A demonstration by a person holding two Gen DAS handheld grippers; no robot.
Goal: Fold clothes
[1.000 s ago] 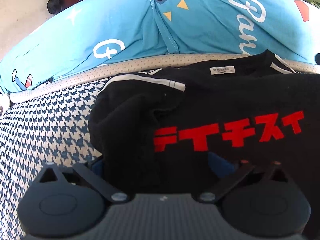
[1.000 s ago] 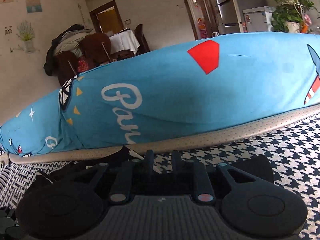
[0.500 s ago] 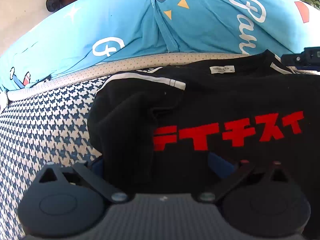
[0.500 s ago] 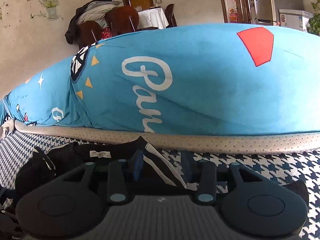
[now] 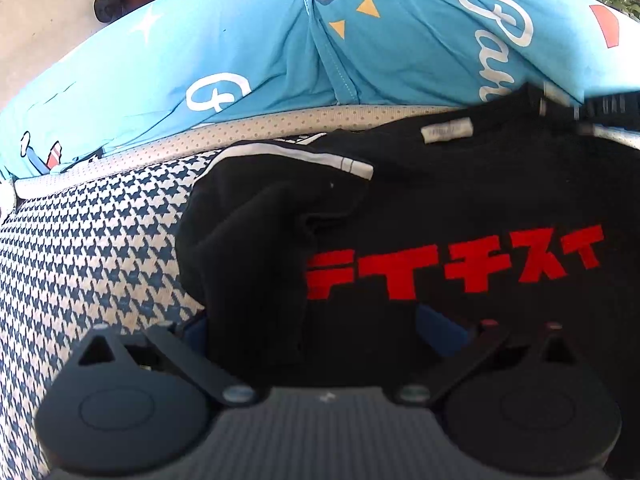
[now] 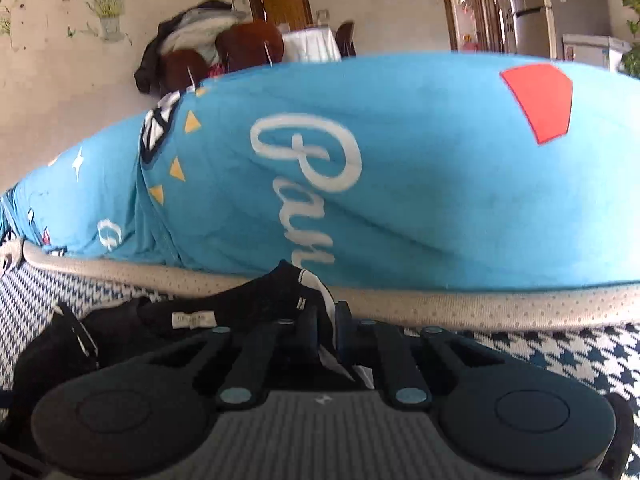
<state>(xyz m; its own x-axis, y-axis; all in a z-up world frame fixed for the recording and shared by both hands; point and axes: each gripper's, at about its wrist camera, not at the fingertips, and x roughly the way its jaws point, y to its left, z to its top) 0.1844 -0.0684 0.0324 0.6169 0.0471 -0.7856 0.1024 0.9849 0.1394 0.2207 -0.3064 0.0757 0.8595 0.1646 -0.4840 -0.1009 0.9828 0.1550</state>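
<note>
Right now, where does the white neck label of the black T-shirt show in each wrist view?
Left wrist: the neck label sits upper right of centre, at the collar of the black T-shirt, above the red lettering.
Right wrist: the label sits lower left, left of the tongs.
Shared landmark: the beige dotted piping below the blue cushion.

Bright daylight lit both views evenly, without glare. Fisheye bending curved the blue cushion (image 6: 400, 184) (corners went black), and motion blur smeared the neck label (image 5: 447, 130) nearby.
</note>
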